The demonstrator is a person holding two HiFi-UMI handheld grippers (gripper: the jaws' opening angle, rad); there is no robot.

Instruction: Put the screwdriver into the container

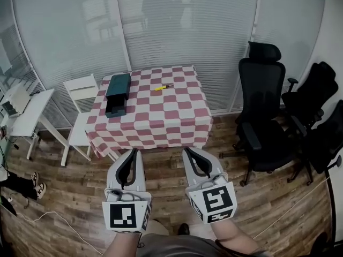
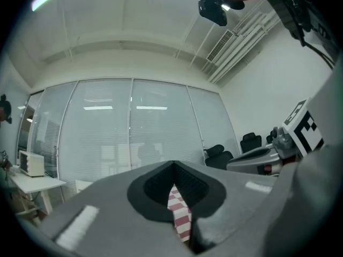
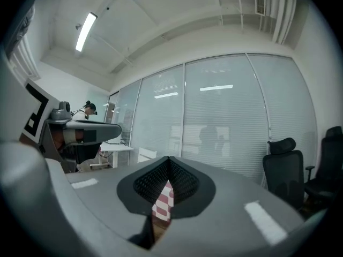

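**Screwdriver (image 1: 162,88) lies on the counter, both claws shut and well short of it**

Seen from the head view, the yellow screwdriver rests on the red-and-white checked counter (image 1: 161,123), towards its far edge and apart from the dark container (image 1: 117,94), which sits near the left edge. Bare cloth runs between the two and across the whole near half of the counter. The left claw (image 1: 133,152) and right claw (image 1: 188,152) are held side by side over the wooden floor (image 1: 69,191), short of the counter's near edge, with an open strip of boards between. Both have their jaws together and grip nothing. A white chair (image 1: 80,98) stands against the counter's left side. Black office chairs (image 1: 262,116) crowd the right, with a gap of floor left beside the cloth. A glass wall (image 1: 177,25) with blinds closes in just behind the far edge.

The two gripper views show neither the screwdriver nor the container. Each gives only a sliver of checked cloth through the slot behind its closed tips. They add the ceiling, which the head view lacks, with a light strip (image 3: 86,31) in the right gripper view. Each view also catches the other claw at its side.
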